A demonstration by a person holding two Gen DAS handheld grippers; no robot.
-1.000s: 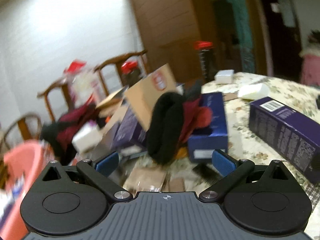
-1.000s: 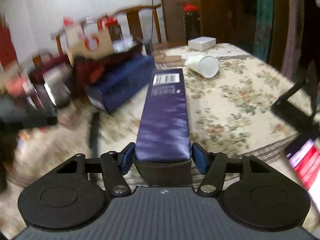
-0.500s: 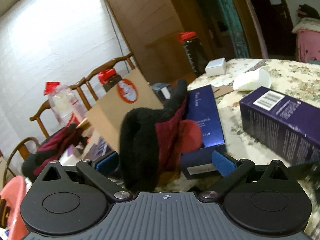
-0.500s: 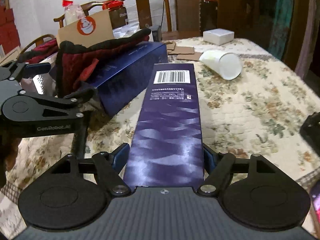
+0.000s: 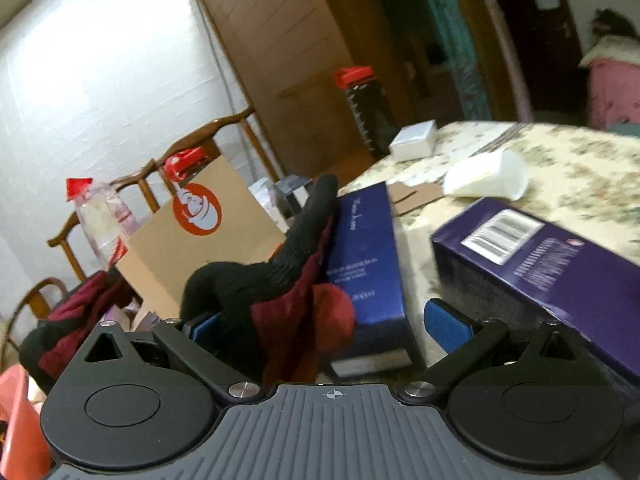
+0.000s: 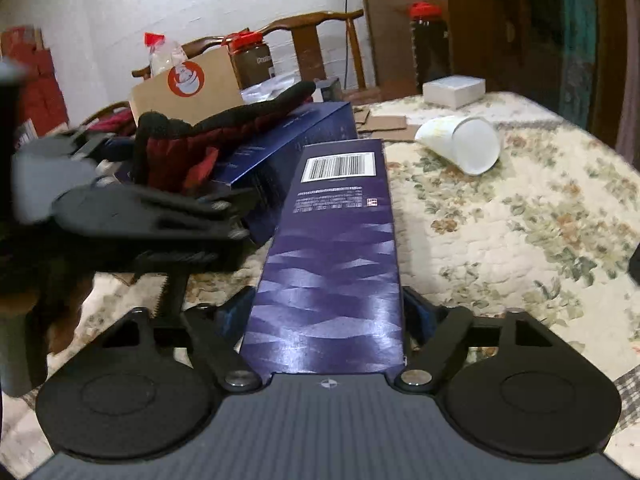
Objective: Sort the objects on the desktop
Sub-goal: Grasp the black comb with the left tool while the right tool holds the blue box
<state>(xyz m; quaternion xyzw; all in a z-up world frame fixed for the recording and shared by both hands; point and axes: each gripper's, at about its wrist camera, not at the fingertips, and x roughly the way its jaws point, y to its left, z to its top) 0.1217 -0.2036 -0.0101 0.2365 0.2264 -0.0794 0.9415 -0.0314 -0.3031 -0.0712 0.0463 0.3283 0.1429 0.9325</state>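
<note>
A black and dark-red glove (image 5: 280,280) lies draped over a long blue box (image 5: 360,240) on the floral tablecloth (image 6: 520,220). My left gripper (image 5: 326,326) is open, its jaws wide around the glove's cuff and the box's near end; the right pad stands clear. A long purple box (image 6: 332,240) with a barcode lies flat on the cloth, beside the blue box (image 6: 288,140). My right gripper (image 6: 328,312) straddles its near end, open, with the pads just off its sides. The purple box (image 5: 540,256) also shows at the right of the left wrist view.
A white paper cup (image 6: 460,148) lies on its side past the purple box. Farther back are a small white box (image 6: 454,90) and cardboard scraps (image 6: 384,122). A logo carton (image 5: 200,232), a second glove (image 5: 68,332), chairs and a red-lidded jar (image 5: 362,108) crowd the left.
My left gripper has come in close, so the glove now sits between its jaws. The right gripper's jaws have spread off the purple box's sides.
</note>
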